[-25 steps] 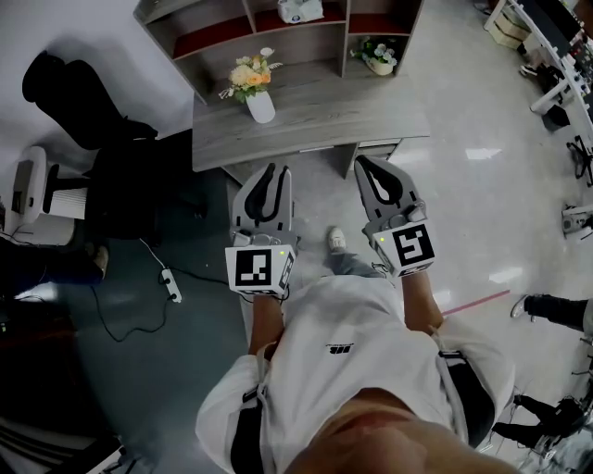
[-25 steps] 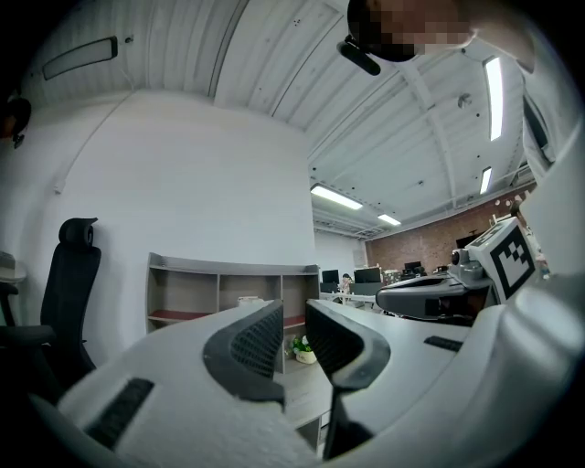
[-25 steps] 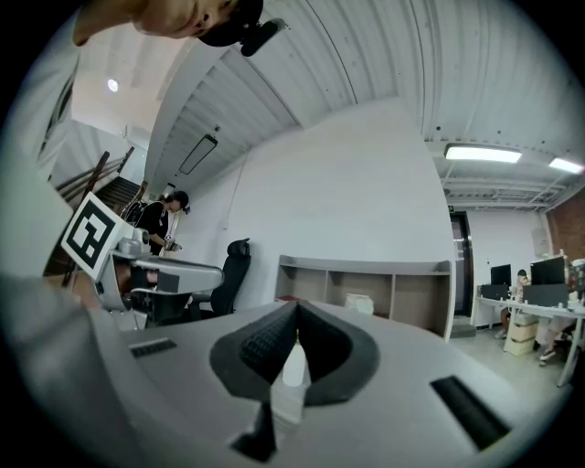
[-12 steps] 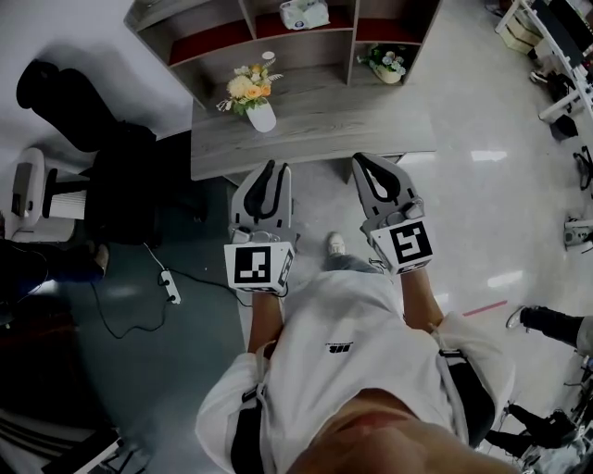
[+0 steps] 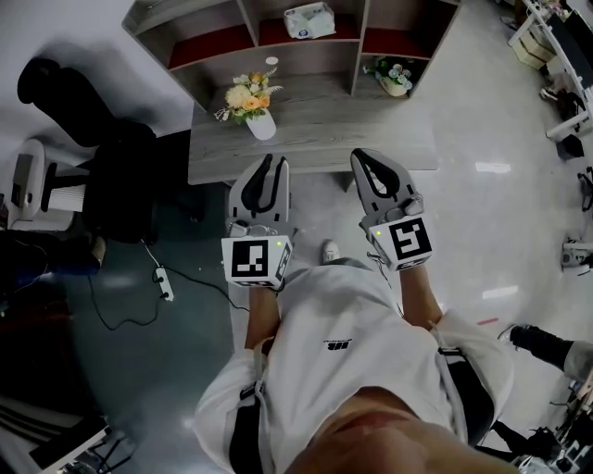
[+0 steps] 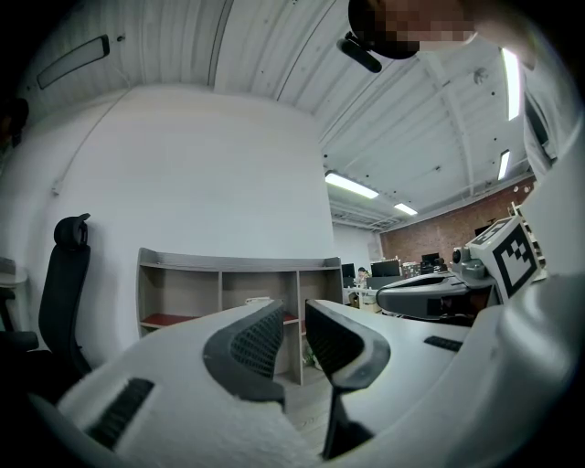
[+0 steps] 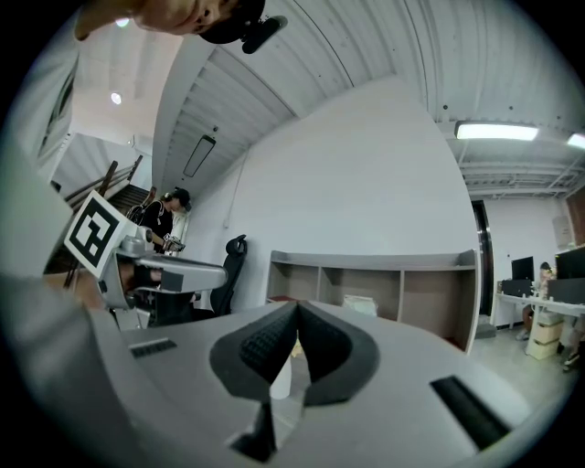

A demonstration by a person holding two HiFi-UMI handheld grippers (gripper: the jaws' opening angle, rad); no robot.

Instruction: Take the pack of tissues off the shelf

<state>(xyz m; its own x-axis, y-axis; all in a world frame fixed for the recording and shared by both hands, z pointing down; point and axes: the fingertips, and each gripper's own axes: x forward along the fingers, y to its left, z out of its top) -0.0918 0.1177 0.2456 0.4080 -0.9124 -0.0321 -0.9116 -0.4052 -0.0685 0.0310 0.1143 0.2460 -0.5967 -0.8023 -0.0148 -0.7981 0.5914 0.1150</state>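
Head view: pack of tissues (image 5: 309, 18) lies lengthwise along shelf (image 5: 208, 44) (left gripper (image 5: 267, 167) jaws apart, right gripper (image 5: 366, 159) jaws closed).

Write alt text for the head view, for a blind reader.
Seen from above, a person holds the left gripper and the right gripper toward a grey table with a vase of flowers. Behind it, a pack of tissues lies in the middle compartment of the shelf.

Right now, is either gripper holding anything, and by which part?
Nothing held. Left gripper open and empty, right gripper shut on nothing; pale tissue pack sits on grey shelf.
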